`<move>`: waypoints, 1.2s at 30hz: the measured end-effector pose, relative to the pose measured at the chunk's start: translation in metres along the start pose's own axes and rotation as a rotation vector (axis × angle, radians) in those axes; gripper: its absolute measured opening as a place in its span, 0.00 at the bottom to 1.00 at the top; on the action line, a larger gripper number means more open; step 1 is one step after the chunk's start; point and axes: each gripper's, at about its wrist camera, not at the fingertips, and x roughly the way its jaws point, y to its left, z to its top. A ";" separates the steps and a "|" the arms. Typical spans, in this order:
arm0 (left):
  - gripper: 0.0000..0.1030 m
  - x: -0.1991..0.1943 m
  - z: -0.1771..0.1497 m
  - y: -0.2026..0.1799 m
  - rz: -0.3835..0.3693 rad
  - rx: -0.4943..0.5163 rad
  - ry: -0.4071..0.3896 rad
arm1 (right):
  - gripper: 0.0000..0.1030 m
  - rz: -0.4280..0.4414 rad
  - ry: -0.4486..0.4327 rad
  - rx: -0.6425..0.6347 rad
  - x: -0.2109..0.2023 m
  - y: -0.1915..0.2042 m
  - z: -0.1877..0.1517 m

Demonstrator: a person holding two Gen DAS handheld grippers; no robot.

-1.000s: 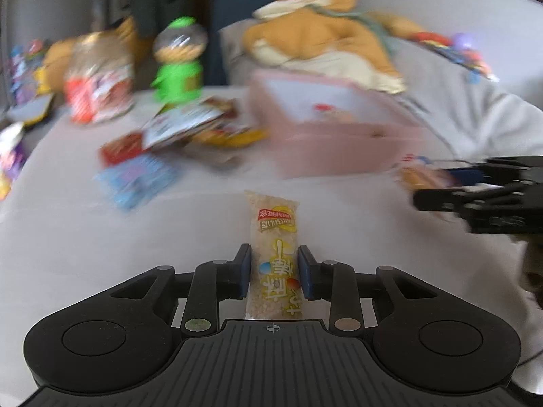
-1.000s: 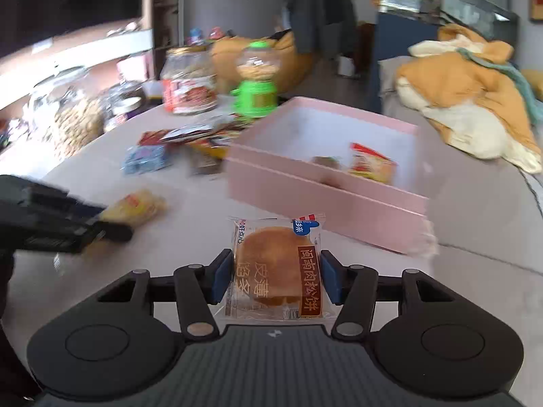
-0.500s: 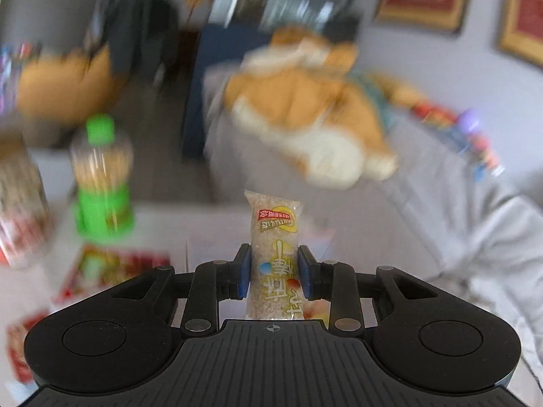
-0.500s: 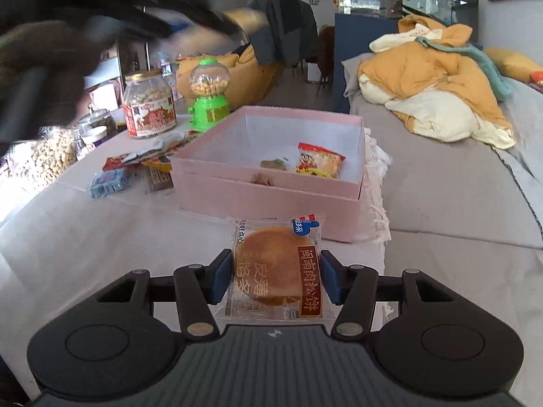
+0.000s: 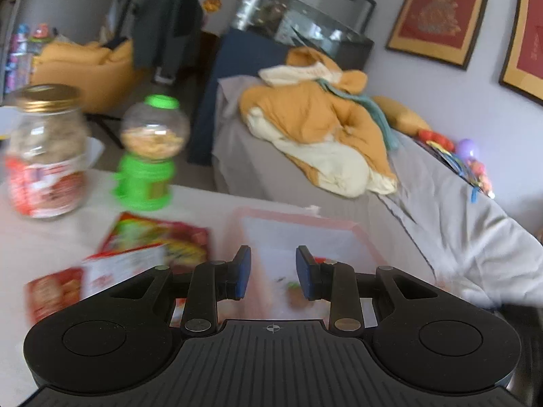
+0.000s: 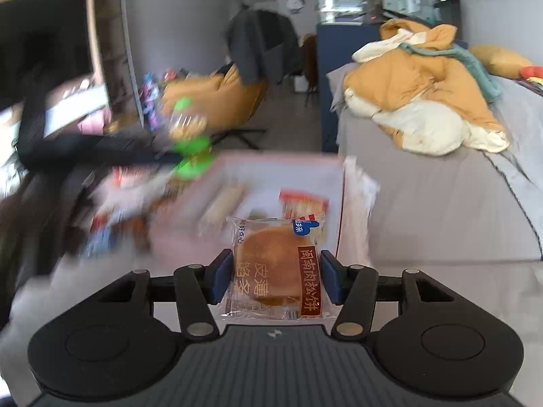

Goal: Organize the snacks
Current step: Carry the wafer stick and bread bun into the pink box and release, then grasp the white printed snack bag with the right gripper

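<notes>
Left gripper (image 5: 273, 273) hung over the pink box (image 5: 302, 218), its blue pads (image 5: 242, 273) standing a modest gap apart with nothing between them. Box floor visible through the gap, with a few small blurred items lying on it. View smeared by motion.

Right gripper (image 6: 276, 276) was closed on a clear-wrapped round cake (image 6: 271, 266), pads pressed against both side edges of the wrapper. The cake stuck forward out of the gripper, label up, held above the near wall of the pink box (image 6: 285, 166).

Inside the box, right wrist view: a long pale snack stick (image 6: 224, 203) lying slantwise toward the left, and a red-and-orange packet (image 6: 303, 205) toward the right, near the far end of the cake. The two lay apart.

On the pale surface (image 5: 51, 237) left of the box: a loose heap of snack packets (image 5: 149, 247), red and white, touching or overlapping each other; details too blurred to read. Beyond them, a green candy dispenser (image 5: 149, 156) with a clear globe, and beside it a glass jar (image 5: 45, 151) with a gold lid and red label, both upright.

A dark blurred shape, probably the left gripper's body, crossed the left of the right wrist view.

Behind the box, a grey-covered bed (image 6: 441, 196) carried a rumpled orange and cream blanket (image 6: 417, 98).
</notes>
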 end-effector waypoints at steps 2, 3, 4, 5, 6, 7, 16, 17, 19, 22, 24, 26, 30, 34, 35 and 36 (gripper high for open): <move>0.32 -0.017 -0.008 0.012 0.017 -0.006 -0.015 | 0.53 -0.020 0.005 0.038 0.019 -0.005 0.029; 0.32 -0.024 -0.011 0.019 0.034 -0.005 -0.021 | 0.53 -0.028 0.012 0.054 0.032 -0.007 0.043; 0.32 -0.032 -0.014 0.027 0.055 -0.007 -0.028 | 0.53 -0.040 0.015 0.064 0.046 -0.008 0.056; 0.32 -0.041 -0.016 0.037 0.082 -0.014 -0.038 | 0.53 -0.065 0.013 0.062 0.063 -0.007 0.067; 0.32 -0.048 -0.017 0.047 0.108 -0.026 -0.045 | 0.53 -0.092 0.010 0.051 0.078 -0.005 0.074; 0.32 -0.054 -0.018 0.056 0.131 -0.041 -0.047 | 0.53 -0.113 0.013 0.038 0.093 -0.002 0.079; 0.32 -0.080 -0.040 0.115 0.254 -0.128 -0.031 | 0.63 -0.105 0.140 0.103 0.157 0.008 0.078; 0.32 -0.081 -0.044 0.117 0.253 -0.140 -0.031 | 0.63 -0.117 0.141 0.070 0.154 0.018 0.076; 0.32 -0.082 -0.049 0.117 0.247 -0.158 -0.028 | 0.63 -0.101 0.128 -0.021 0.143 0.046 0.072; 0.32 -0.084 -0.053 0.116 0.245 -0.169 -0.021 | 0.63 -0.012 0.115 -0.142 0.124 0.093 0.066; 0.32 -0.085 -0.053 0.115 0.256 -0.165 -0.017 | 0.63 0.080 0.137 -0.209 0.117 0.127 0.061; 0.32 -0.089 -0.054 0.115 0.276 -0.164 -0.018 | 0.63 0.146 0.171 -0.256 0.118 0.157 0.055; 0.32 -0.098 -0.058 0.120 0.300 -0.168 -0.015 | 0.63 0.181 0.191 -0.279 0.134 0.196 0.051; 0.32 -0.102 -0.064 0.122 0.276 -0.161 0.007 | 0.63 0.156 0.222 -0.175 0.169 0.193 0.056; 0.32 -0.102 -0.066 0.121 0.256 -0.154 0.014 | 0.63 0.134 0.232 -0.169 0.180 0.192 0.057; 0.32 -0.101 -0.068 0.119 0.234 -0.145 0.021 | 0.63 0.116 0.239 -0.171 0.188 0.190 0.057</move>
